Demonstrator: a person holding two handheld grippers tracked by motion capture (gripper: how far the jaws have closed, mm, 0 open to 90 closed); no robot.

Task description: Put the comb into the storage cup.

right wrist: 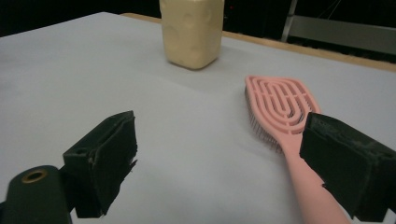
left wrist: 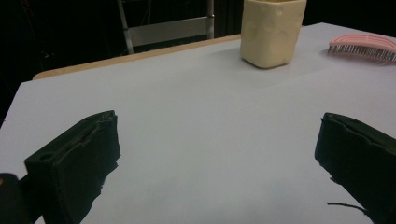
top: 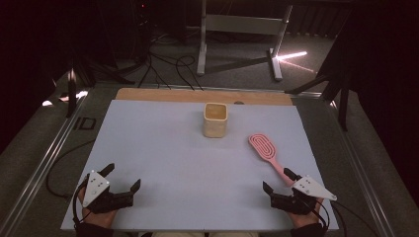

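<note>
Altogether one hairbrush [top: 266, 150], one cup [top: 215, 120]

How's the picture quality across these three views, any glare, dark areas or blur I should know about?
High view: dim and soft overall, the surroundings nearly black, with a bright streak of glare on the floor behind the table. Left gripper view: the cream cup and pink hairbrush look fairly sharp, while the near jaws are dark and slightly soft. Right gripper view: evenly lit sheet, brush ribs clear, background black.

The cup [top: 215, 120] is set near the table's [top: 163, 148] far edge, the hairbrush [top: 267, 150] toward its right edge.
</note>
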